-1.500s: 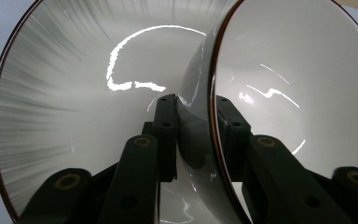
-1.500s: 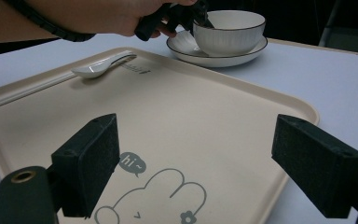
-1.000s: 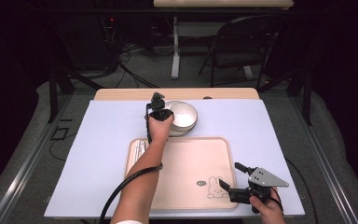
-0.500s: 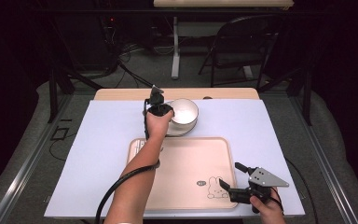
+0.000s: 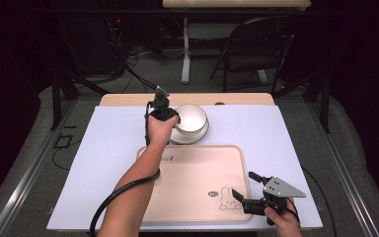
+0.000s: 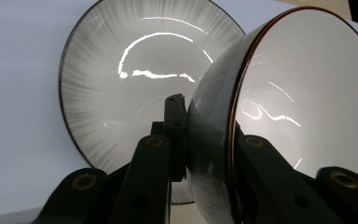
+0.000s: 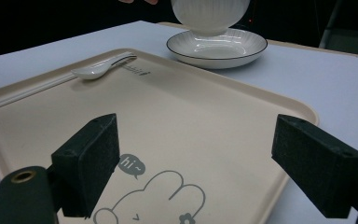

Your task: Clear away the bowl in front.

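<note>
Holding: the left gripper [image 5: 170, 118] is closed on the rim of the bowl [image 5: 191, 117], one jaw inside and one jaw outside the wall, as the left gripper view shows
Bowl: white with a thin dark rim [image 6: 303, 93], it is above the saucer [image 5: 190, 134]; in the right gripper view its foot [image 7: 209, 18] seems lifted a little from the saucer [image 7: 216, 46], but I cannot tell this for sure
Saucer: grey-white with fine radial lines and a dark edge [image 6: 130, 84], it lies on the worktop [image 5: 296, 133] just beyond the far edge of the tray, at about 12 o'clock from the tray centre
Tray: beige with rounded corners [image 5: 192, 197], it lies on the near half of the worktop; a rabbit drawing with the word "hi" [image 7: 149, 196] is printed at its 5 o'clock corner
Spoon: a white spoon [image 7: 100, 67] lies on the tray near its far left corner, at about 10 o'clock, well apart from the saucer
Right gripper: the right gripper [image 5: 244, 187] is wide open with nothing between its jaws, and it hovers over the 5 o'clock corner of the tray [image 7: 205, 121], pointing toward 10 o'clock
Left arm: the forearm [image 5: 133, 187] reaches over the left part of the tray toward 12 o'clock
Worktop: it is covered with a pale sheet, and a wooden edge [image 5: 128, 99] shows at the far side
</note>
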`<state>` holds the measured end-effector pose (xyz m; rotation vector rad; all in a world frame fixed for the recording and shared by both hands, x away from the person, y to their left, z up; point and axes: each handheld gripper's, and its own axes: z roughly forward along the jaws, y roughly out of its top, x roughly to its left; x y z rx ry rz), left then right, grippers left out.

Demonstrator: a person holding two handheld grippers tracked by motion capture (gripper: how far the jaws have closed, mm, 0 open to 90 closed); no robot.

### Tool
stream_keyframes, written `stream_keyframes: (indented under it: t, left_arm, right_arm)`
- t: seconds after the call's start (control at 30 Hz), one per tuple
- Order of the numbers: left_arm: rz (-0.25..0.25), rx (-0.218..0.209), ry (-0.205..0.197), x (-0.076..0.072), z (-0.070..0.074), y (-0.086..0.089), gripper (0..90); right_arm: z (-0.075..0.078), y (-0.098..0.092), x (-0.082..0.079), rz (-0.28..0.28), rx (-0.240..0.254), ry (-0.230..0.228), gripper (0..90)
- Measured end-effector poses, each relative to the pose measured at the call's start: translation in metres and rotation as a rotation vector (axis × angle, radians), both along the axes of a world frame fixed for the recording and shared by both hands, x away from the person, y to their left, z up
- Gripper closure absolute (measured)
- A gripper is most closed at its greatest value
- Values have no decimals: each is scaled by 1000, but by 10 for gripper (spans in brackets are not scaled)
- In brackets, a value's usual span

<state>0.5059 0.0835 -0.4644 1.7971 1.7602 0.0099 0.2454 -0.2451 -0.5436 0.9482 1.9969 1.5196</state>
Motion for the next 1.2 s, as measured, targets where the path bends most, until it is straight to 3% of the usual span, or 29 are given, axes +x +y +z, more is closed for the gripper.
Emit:
stream_keyframes:
  t: [0.4, 0.9, 1.2]
  left_arm:
    - [-45, 0, -13, -17, 20, 9, 806]
    - [-100, 7, -4, -33, 25, 9, 805]
    - [-143, 11, 5, -42, 19, -2, 806]
  right_arm:
    - [0, 0, 0, -1, -1, 2, 144]
    - [0, 1, -1, -1, -3, -1, 144]
    - [0, 1, -1, -3, -8, -7, 143]
